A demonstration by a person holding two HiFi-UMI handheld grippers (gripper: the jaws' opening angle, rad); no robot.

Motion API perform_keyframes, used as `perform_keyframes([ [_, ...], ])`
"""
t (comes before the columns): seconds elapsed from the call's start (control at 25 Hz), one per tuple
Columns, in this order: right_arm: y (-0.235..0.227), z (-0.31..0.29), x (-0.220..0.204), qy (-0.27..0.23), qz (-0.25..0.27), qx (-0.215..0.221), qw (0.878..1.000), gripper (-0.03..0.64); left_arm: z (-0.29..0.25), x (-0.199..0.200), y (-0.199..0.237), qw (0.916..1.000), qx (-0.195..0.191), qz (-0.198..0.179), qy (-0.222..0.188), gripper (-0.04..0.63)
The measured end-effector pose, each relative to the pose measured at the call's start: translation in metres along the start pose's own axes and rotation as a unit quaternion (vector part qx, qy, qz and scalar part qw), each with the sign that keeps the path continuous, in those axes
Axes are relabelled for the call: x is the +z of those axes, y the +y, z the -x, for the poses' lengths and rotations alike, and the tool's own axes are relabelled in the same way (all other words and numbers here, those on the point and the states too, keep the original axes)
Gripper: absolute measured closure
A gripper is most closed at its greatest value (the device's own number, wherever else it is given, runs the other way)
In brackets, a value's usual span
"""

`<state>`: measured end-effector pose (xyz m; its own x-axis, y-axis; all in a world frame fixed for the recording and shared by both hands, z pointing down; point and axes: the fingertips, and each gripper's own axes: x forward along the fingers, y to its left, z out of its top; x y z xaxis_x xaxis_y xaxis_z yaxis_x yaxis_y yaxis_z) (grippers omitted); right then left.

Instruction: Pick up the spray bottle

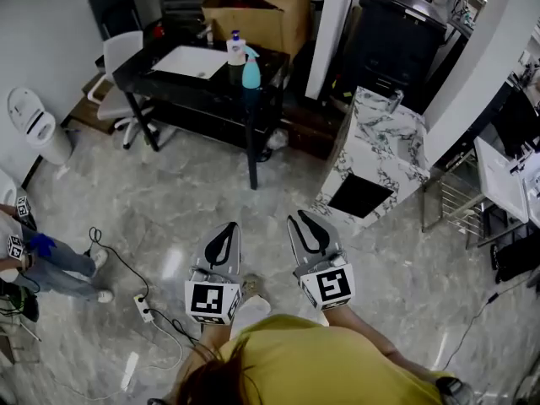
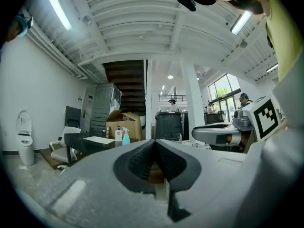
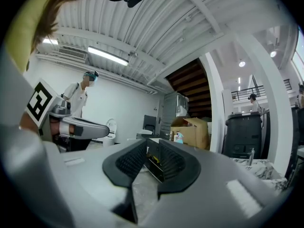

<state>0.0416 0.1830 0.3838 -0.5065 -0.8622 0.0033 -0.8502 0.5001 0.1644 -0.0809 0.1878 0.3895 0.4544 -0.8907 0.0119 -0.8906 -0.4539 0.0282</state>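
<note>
The spray bottle (image 1: 251, 70), light blue with a pale trigger head, stands upright at the near right corner of a black table (image 1: 143, 67) far ahead of me. It shows small in the left gripper view (image 2: 126, 137) and the right gripper view (image 3: 179, 137). Both grippers are held side by side low in the head view, over the floor and well short of the table. My left gripper (image 1: 229, 227) (image 2: 154, 142) is shut with its pads together and nothing in it. My right gripper (image 1: 296, 218) (image 3: 147, 142) stands open by a narrow gap, with nothing between its pads.
A white pump bottle (image 1: 235, 49) stands right beside the spray bottle, and a white sheet (image 1: 190, 62) lies on the table. A cardboard box (image 1: 261, 7), an office chair (image 1: 122, 78) and a marble counter (image 1: 375, 142) surround it. A person (image 1: 42, 256) and a power strip (image 1: 143, 308) are at left.
</note>
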Motion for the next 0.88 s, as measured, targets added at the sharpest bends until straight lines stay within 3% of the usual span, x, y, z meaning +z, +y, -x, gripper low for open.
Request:
perform_keyframes([
  [0.32, -0.031, -0.103, -0.014, 0.012, -0.003, -0.024, 1.000, 0.518, -0.091, 0.001, 0.075, 0.9998, -0.022, -0.002, -0.003, 0.590],
  [0.56, -0.045, -0.139, -0.028, 0.022, -0.009, -0.037, 0.999, 0.506, -0.128, -0.003, 0.094, 0.9992, -0.040, 0.000, 0.000, 0.589],
  [0.88, -0.053, -0.186, -0.029, 0.012, -0.006, -0.025, 1.000, 0.502, -0.155, -0.004, 0.122, 0.9994, -0.033, -0.002, -0.003, 0.589],
])
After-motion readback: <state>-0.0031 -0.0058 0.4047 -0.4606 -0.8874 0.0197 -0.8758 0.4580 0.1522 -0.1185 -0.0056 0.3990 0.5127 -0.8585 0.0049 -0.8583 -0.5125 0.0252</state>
